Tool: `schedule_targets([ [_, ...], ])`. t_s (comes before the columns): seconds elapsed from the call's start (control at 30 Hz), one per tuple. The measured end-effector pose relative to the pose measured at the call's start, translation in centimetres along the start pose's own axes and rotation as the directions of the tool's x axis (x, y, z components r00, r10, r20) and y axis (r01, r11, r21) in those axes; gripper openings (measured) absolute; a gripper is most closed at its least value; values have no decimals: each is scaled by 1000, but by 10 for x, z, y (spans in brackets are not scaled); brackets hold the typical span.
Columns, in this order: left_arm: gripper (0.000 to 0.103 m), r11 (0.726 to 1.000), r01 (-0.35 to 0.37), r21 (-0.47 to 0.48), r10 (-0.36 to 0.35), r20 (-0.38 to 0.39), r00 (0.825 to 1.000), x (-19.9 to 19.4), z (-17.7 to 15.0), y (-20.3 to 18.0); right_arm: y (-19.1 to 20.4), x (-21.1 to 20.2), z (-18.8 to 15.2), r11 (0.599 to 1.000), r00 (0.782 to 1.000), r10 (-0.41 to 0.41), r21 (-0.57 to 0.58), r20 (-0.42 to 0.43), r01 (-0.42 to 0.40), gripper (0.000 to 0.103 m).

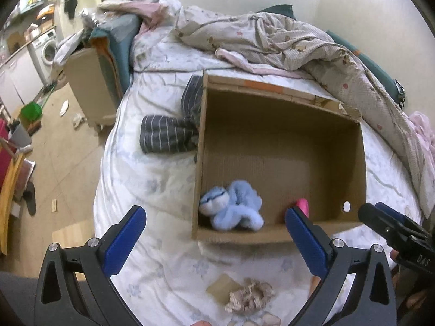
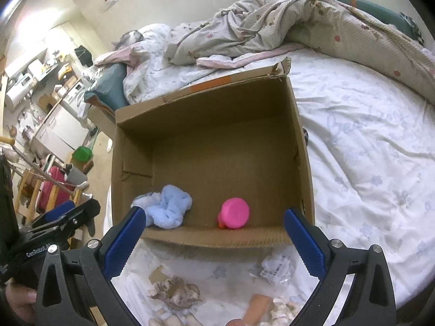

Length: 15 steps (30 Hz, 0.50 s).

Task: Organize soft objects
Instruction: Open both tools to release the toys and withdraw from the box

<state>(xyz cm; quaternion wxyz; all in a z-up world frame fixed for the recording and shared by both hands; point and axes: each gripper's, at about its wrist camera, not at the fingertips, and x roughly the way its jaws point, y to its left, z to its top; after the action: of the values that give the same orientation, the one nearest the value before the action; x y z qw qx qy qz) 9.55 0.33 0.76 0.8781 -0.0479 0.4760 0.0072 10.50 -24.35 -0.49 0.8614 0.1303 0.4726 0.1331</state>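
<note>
Both my grippers hang over the bed near the cardboard box point(image 2: 299, 141). Left gripper point(image 1: 214, 233): jaws spread wide, nothing between them. Right gripper point(image 2: 214, 233): same, released and empty. Blue fluffy toy point(image 2: 165, 209) lies in the box's near left corner; pink toy point(image 2: 235, 213) sits apart beside it. Beige knitted bundle point(image 1: 250, 297) on the sheet, outside the box's front wall

Readable on the right tool point(image 1: 380, 214), seen at the right edge of the left wrist view: white letters "DAS" on its black body. Printed on the left tool point(image 2: 65, 212), seen at the left edge of the right wrist view: "GenRobot.AI". Small print on crumpled wrapper point(image 2: 274, 267) just below right tool, too blurred to read.
</note>
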Motion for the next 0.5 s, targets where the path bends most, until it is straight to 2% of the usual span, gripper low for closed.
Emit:
schedule_targets([
  [0.17, 102, 999, -29, 16, 29, 21, 999, -10, -11, 3, -1, -6, -6, 1000, 1000, -9, 7, 0, 9, 103],
  [0.5, 102, 999, -40, 8, 40, -11, 999, -17, -35, 12, -6, -14, -23, 1000, 1000, -13, 16, -26, 13, 103],
])
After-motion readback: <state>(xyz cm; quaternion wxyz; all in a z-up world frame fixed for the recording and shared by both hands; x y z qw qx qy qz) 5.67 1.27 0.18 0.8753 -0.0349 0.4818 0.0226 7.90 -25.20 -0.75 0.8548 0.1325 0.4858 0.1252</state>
